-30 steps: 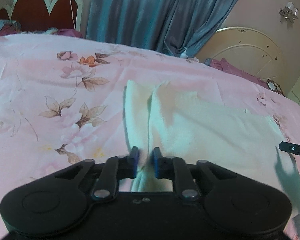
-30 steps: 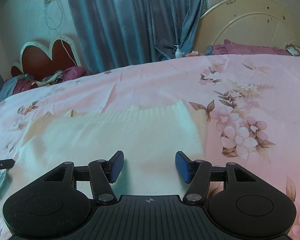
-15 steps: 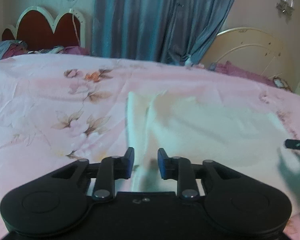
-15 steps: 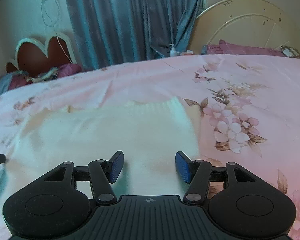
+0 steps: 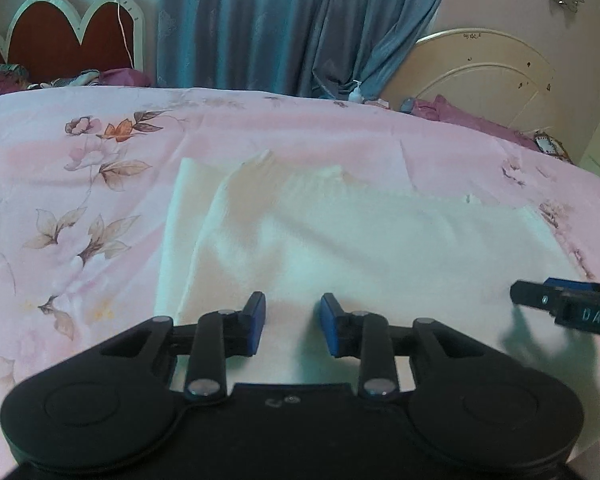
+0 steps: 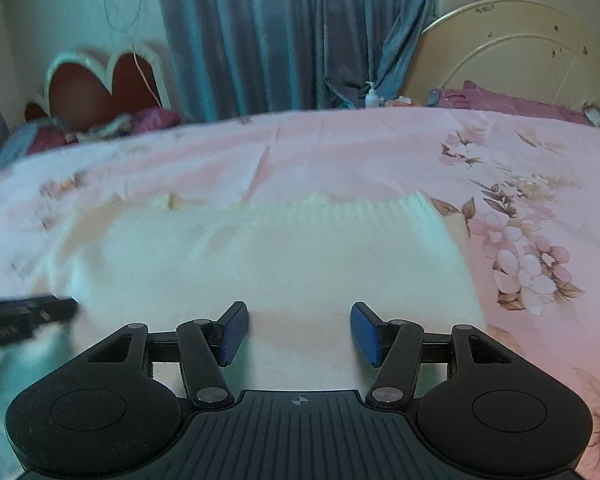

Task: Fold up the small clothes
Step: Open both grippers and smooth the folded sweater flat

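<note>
The left gripper [image 5: 292,326] hangs over the near edge of the cream garment [image 5: 360,240], its blue pads [image 5: 256,322] parted with a clear gap between them. Its jaws have just been opening, and nothing is caught between them; the cloth lies flat beneath. The right gripper [image 6: 299,332] stands wider apart, its pads [image 6: 234,330] spread over bare knit, gripping nothing. Each claw shows at the edge of the other's view: the right one's dark finger pokes in from the right side of the left wrist view, the left one's from the left side of the right wrist view, blurred.

The cream garment [image 6: 280,264] lies spread across the pink floral bedsheet [image 5: 80,200], directly ahead of both grippers. In the left wrist view its left side is doubled over, a narrow strip showing beside the top layer, and the far edge is uneven. In the right wrist view a ribbed band runs along the far right edge, and the right side ends just beside a printed cluster of flowers.

Beyond the bed hang grey-blue curtains [image 5: 284,24]. To the far left stands a red headboard with a white scalloped frame [image 5: 60,36]; to the far right, a cream rounded headboard [image 5: 484,68] with a purplish pillow at its foot. A small white bottle [image 6: 373,95] stands at the base of the curtains.
</note>
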Available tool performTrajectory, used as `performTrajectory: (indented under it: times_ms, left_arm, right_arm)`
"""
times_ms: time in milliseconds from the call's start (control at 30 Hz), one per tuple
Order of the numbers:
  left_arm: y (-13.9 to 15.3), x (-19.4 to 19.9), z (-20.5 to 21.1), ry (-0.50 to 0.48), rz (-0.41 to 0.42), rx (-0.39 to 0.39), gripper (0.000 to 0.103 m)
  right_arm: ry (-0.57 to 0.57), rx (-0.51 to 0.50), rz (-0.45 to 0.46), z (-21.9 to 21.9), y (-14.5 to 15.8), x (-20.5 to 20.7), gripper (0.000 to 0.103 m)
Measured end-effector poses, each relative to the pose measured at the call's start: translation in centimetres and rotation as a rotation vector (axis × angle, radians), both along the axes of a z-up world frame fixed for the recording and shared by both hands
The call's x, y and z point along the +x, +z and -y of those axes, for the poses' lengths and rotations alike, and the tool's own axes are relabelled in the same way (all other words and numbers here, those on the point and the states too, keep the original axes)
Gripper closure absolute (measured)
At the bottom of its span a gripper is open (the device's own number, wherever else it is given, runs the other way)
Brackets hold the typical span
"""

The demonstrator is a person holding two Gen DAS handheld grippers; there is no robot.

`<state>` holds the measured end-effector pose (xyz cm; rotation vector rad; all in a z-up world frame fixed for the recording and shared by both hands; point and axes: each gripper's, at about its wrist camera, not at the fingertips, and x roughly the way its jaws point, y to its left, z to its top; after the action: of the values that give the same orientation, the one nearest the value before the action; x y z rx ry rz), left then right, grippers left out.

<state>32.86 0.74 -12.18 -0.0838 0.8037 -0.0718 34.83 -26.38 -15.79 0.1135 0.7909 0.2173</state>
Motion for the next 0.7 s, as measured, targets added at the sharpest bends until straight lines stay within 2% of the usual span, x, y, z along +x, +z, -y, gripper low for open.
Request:
performTrajectory:
  times_ms: [100, 200, 333, 467, 600, 700]
  left_arm:
    - [0.1, -0.1, 0.2, 0.002, -0.008, 0.013, 0.072]
    - [0.2, -0.2, 0.3, 0.004, -0.011, 0.019, 0.072]
    - [0.2, -0.2, 0.5, 0.002, -0.011, 0.029, 0.072]
    - [0.2, -0.1, 0.6, -0.007, -0.012, 0.044, 0.071]
    - [0.1, -0.1, 0.6, -0.024, -0.008, 0.060, 0.072]
    - [0.0, -0.1, 0.7, -0.028, -0.007, 0.062, 0.072]
  right_arm:
    - [0.033, -0.041, 0.003, -0.1, -0.1, -0.3, 0.046]
    - [0.031, -0.018, -0.001, 0.4, 0.1, -1.0, 0.046]
    - [0.072, -0.084, 0.004, 0.2, -0.8, -2.2, 0.046]
    - [0.054, -0.071, -0.004, 0.8, -0.3, -3.4, 0.046]
    - [0.068, -0.116, -0.008, 1.2, -0.9, -4.9, 0.046]
    - [0.048, -0.105, -0.021, 1.5, -0.7, -5.7, 0.046]
